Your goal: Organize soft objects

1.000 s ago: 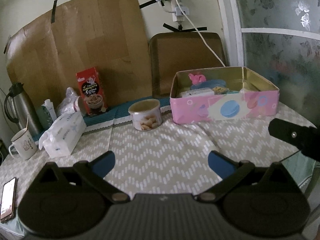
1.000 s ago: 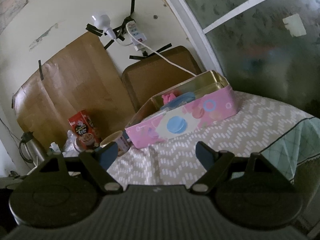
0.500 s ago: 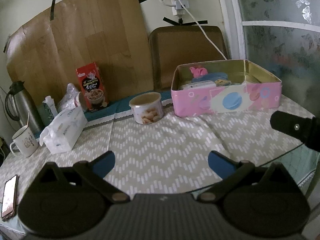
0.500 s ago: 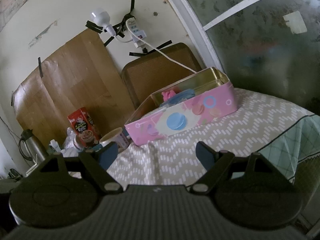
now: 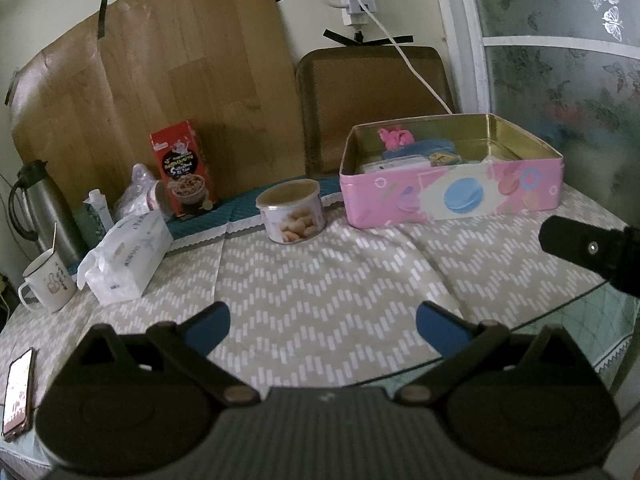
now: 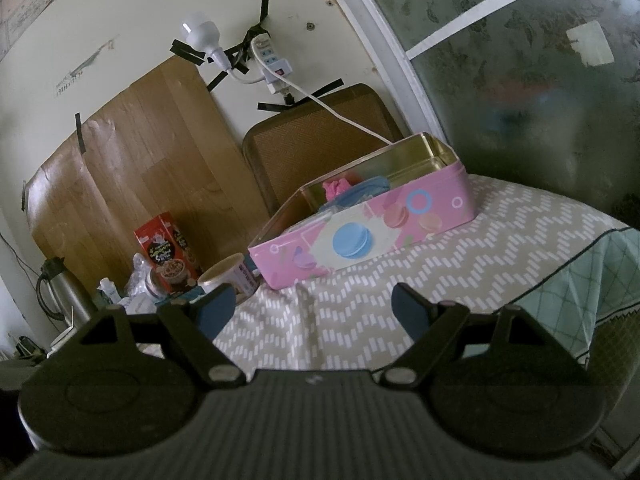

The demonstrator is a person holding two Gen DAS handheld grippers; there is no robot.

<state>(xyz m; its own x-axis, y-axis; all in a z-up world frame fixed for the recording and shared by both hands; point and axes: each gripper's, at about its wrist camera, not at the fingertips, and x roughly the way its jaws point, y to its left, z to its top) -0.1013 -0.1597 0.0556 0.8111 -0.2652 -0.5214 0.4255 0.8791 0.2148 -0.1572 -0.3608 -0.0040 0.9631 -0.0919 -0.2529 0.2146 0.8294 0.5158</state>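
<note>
Between the earlier frames and now, the wall socket and bulb have slid toward the top edge of the left wrist view, and the pink tin sits slightly lower there; nothing on the table has changed place. From left to right on the table (image 5: pixel 320 288), the left wrist view shows a phone (image 5: pixel 17 392) at the near edge, a white mug (image 5: pixel 50 284), a tissue pack (image 5: pixel 126 256), a red carton (image 5: pixel 184 168), a round biscuit can (image 5: pixel 291 210) and the open pink tin (image 5: pixel 452 196). The soft objects, a pink item (image 5: pixel 394 136) and a blue one (image 5: pixel 424 148), lie inside the tin toward its back left. The left gripper (image 5: pixel 322 322) hovers over the chevron cloth, pitched downward, fingers spread wide with nothing between them. The right gripper (image 6: pixel 312 306) is held nearer level, aimed at the tin's front wall, well short of it; its fingers likewise stand wide apart and empty. One of its black fingers (image 5: pixel 580 246) projects into the left view from the right edge.
</note>
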